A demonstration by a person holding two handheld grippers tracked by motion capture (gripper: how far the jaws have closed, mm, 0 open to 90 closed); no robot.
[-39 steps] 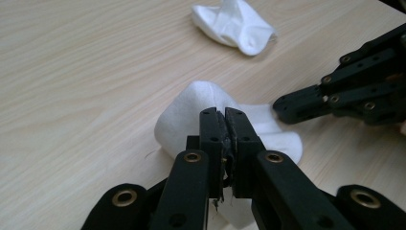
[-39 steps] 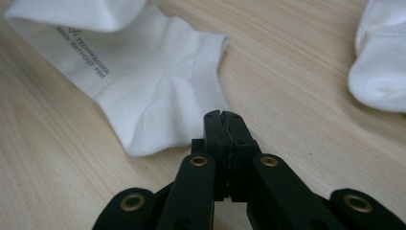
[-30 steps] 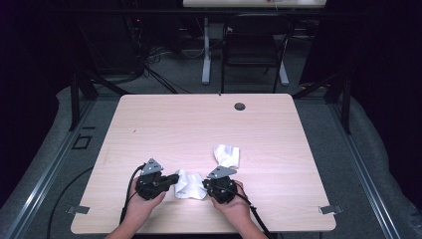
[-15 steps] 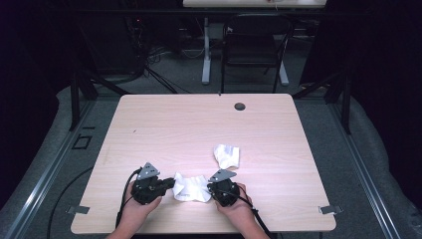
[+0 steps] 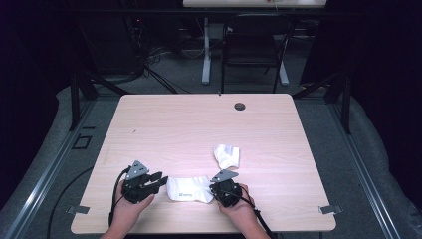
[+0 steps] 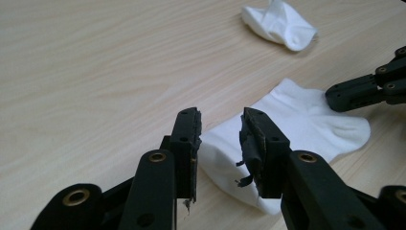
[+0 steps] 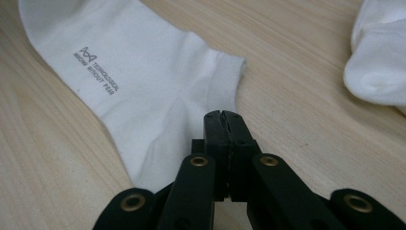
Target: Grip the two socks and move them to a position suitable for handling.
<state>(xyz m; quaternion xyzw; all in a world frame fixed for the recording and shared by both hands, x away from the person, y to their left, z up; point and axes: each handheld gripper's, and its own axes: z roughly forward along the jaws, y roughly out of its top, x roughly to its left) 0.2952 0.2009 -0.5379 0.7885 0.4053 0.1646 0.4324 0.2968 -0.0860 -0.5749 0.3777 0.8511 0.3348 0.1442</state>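
A white ankle sock (image 5: 188, 189) with small grey print lies flat near the table's front edge, between my two grippers. My left gripper (image 5: 163, 180) is open at the sock's left end, its jaws apart on either side of the fabric edge (image 6: 220, 124). My right gripper (image 5: 215, 191) is at the sock's right end. Its jaws are closed together (image 7: 223, 115) on the sock (image 7: 143, 76), and creases run towards their tip. It also shows resting on the sock (image 6: 297, 124) in the left gripper view (image 6: 337, 96). A second white sock (image 5: 226, 155) lies crumpled just beyond.
The light wooden table (image 5: 199, 124) has a dark round grommet (image 5: 240, 106) near its far edge. A black chair (image 5: 251, 45) and table legs stand on the floor behind. The crumpled sock (image 7: 378, 52) lies close to my right gripper.
The sock has been drawn out and laid flat closer to the front edge. My left gripper has opened and let go of its end. Both hands moved slightly apart.
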